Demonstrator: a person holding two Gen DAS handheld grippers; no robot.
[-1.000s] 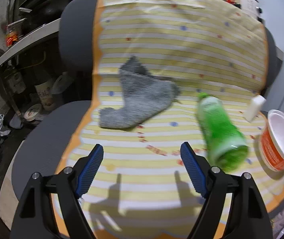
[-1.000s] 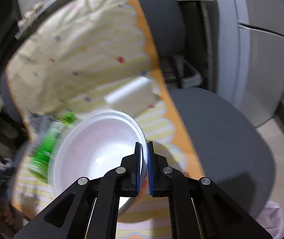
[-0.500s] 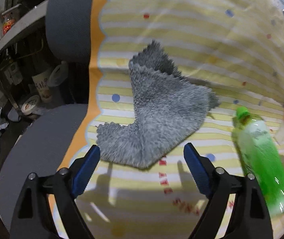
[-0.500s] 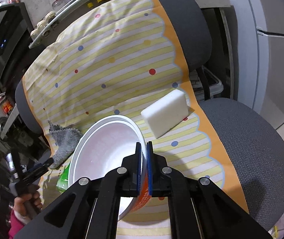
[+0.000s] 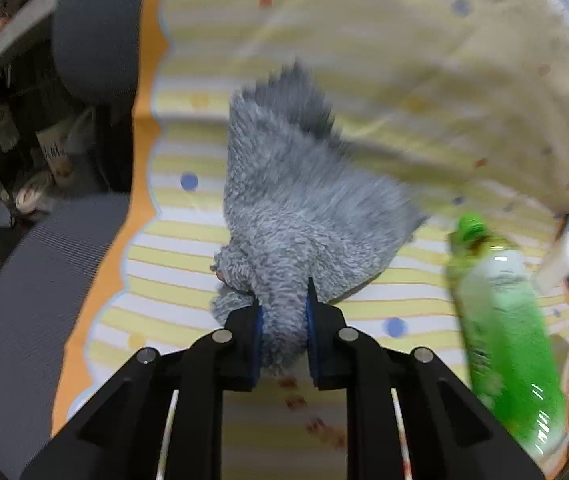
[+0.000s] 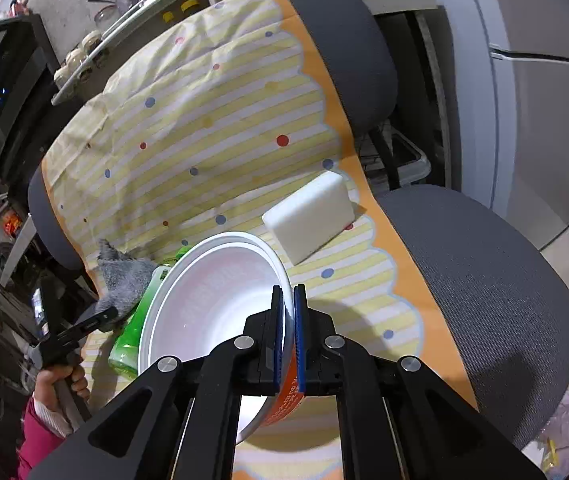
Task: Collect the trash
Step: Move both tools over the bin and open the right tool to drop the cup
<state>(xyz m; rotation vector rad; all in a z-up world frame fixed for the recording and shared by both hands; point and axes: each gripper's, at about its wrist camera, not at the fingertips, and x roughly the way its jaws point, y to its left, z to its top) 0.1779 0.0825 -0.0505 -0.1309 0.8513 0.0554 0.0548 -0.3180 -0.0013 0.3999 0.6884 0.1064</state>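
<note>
The left tongs [image 5: 282, 316] are clenched on the near edge of a fluffy grey cloth [image 5: 300, 208], whose pile bulges between the two blue pads. The rest of the cloth lies spread on the striped yellow sheet [image 5: 188, 248] that covers the seat and back of a grey office chair [image 5: 32, 280], reaching away from the tongs up to the crease where seat meets backrest. To the right of the cloth, close but not touching it, a green plastic bottle [image 5: 508, 340] lies on its side on the sheet with its green cap pointing toward the backrest.

The right tongs [image 6: 289, 312] are closed on the rim of a white foam bowl [image 6: 212, 304], one pad inside the rim and one outside against its orange printed wall. The bowl is tipped, with its empty white inside facing the camera. The bowl's far edge overlaps the bottle in this view, so whether they touch cannot be told. Beyond the bowl, toward the backrest, a white rectangular block [image 6: 310, 216] rests on the sheet near its orange scalloped border. On the far side of the bowl from that block, the person's hand [image 6: 60, 380], in a pink sleeve [image 6: 40, 432], grips the handle of the other tool, which reaches the grey cloth.
</note>
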